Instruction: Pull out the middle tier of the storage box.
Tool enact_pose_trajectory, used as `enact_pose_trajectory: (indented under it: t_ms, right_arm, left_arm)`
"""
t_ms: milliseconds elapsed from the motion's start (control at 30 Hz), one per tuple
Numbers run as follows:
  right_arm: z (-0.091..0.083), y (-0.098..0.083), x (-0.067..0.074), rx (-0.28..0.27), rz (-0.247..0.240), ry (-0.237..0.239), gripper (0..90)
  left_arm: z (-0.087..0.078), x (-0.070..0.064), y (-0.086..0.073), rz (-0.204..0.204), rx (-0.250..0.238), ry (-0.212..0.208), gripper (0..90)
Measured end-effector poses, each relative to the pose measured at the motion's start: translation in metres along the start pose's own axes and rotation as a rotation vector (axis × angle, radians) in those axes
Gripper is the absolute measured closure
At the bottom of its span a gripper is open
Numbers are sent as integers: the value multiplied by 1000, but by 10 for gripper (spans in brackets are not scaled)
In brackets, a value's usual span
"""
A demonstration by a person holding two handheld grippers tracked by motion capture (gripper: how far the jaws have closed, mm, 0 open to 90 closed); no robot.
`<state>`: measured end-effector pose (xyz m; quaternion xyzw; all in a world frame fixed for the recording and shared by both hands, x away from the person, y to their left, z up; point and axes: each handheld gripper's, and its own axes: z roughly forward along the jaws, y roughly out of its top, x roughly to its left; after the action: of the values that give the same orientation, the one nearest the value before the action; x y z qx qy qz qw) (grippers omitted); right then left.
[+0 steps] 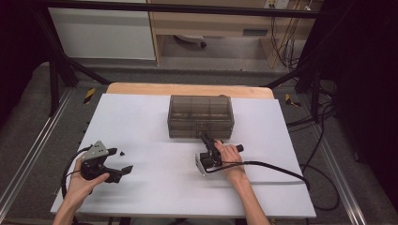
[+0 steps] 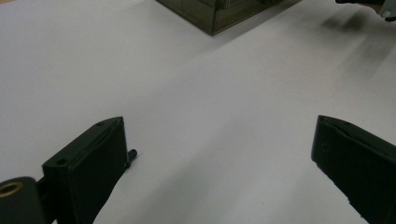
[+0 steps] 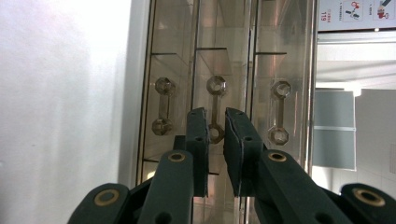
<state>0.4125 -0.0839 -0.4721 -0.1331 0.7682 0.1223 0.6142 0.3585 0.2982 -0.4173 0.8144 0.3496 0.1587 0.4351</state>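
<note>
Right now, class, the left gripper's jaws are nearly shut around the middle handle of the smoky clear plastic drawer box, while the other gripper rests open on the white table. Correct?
Not quite: the right gripper is at the middle handle of the smoky clear plastic drawer box, per the right gripper view. The left gripper rests open on the white table.

**One readable number, on a sign beyond the drawer box**

In the right gripper view, a white sign (image 3: 357, 14) stands at the upper right, past the clear drawer box (image 3: 224, 70). It bears the number "119", turned on its side, beside small red and dark pictograms too small to make out. Nothing on the drawer box itself can be read.
</note>
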Motion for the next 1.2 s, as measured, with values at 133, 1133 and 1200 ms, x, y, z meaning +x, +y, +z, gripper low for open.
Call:
enact_pose_trajectory:
  t_ms: [133,1133,1200]
  right_arm:
    - [-4,1,0,-4,3,6,805]
    - [2,-7,-15,10,191,156,465]
    - [4,-8,-15,7,189,166,497]
  left_arm:
    - [0,0,0,1,1,0,30]
    - [1,0,0,1,4,-1,30]
    - [1,-1,0,1,3,-1,30]
